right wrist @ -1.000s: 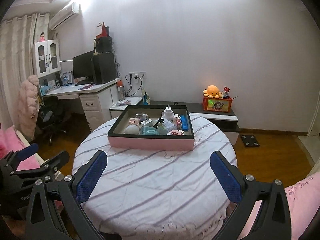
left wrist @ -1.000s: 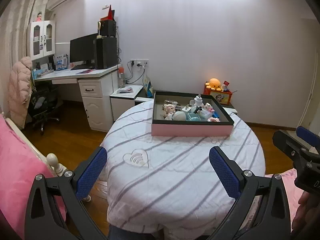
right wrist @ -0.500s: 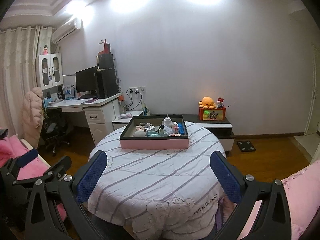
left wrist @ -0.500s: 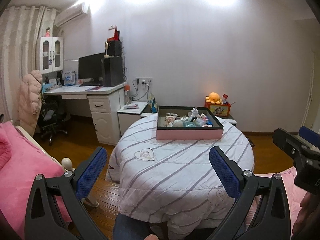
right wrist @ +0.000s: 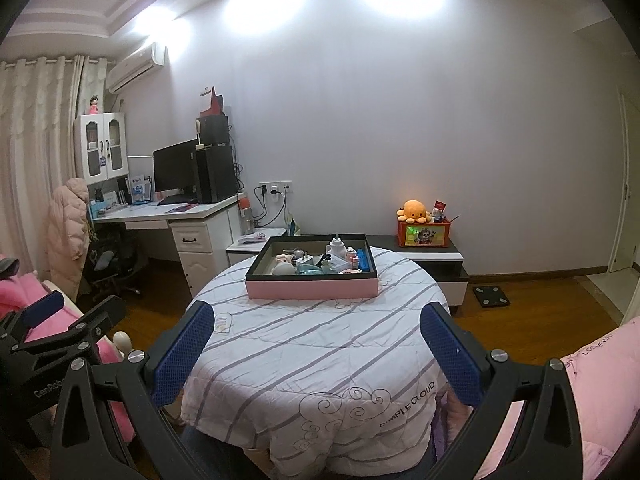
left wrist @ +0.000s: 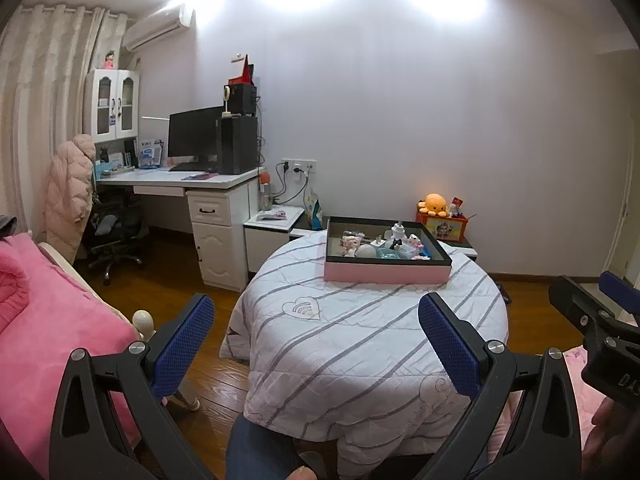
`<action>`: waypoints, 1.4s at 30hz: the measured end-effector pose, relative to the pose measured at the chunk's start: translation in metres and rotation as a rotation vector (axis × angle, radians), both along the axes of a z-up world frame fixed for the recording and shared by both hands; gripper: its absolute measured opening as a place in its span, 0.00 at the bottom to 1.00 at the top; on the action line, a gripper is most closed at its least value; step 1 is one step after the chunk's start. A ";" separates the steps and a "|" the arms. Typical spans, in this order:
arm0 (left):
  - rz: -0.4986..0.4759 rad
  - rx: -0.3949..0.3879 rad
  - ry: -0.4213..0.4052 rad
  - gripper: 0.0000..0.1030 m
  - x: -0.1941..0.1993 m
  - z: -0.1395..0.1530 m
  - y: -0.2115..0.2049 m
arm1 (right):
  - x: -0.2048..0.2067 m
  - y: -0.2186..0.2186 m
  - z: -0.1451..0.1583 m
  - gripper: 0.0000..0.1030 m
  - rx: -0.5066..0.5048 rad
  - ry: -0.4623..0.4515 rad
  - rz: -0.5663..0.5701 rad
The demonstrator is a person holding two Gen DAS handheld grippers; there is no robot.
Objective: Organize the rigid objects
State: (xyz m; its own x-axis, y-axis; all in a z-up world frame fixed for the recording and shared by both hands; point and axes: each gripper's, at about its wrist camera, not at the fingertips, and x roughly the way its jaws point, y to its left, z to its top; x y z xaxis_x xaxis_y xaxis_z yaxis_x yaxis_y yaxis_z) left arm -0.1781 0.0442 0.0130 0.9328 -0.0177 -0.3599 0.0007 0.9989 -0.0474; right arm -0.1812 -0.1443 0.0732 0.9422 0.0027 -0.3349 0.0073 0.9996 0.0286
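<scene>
A pink-sided tray [left wrist: 386, 272] [right wrist: 312, 287] with a dark rim sits at the far side of a round table [left wrist: 360, 332] [right wrist: 312, 352] under a striped white quilt. Inside lie several small items: a white bottle [right wrist: 337, 246], a blue bar [right wrist: 362, 260], a pale round figure [left wrist: 363, 251]. My left gripper [left wrist: 316, 344] is open and empty, well back from the table's near edge. My right gripper [right wrist: 316, 348] is also open and empty, equally far back. Each gripper shows at the edge of the other's view.
A white desk [left wrist: 180, 180] with a monitor and chair stands at the left. A pink bed [left wrist: 44, 320] is close on the left. A low cabinet [right wrist: 432, 258] with an orange plush toy is behind the table. A scale [right wrist: 491, 295] lies on the wood floor.
Both grippers have pulled back and up from the table, so the tray looks smaller and farther. Both stay open and empty.
</scene>
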 end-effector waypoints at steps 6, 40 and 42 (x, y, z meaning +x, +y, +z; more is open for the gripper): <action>-0.012 0.003 0.011 1.00 0.003 -0.002 -0.007 | 0.003 0.001 -0.001 1.00 -0.005 0.005 0.001; -0.037 0.044 0.012 1.00 -0.001 0.000 -0.018 | 0.003 0.006 -0.004 1.00 -0.019 0.008 0.001; -0.034 0.047 0.009 1.00 -0.002 0.000 -0.018 | 0.003 0.006 -0.004 1.00 -0.020 0.007 0.001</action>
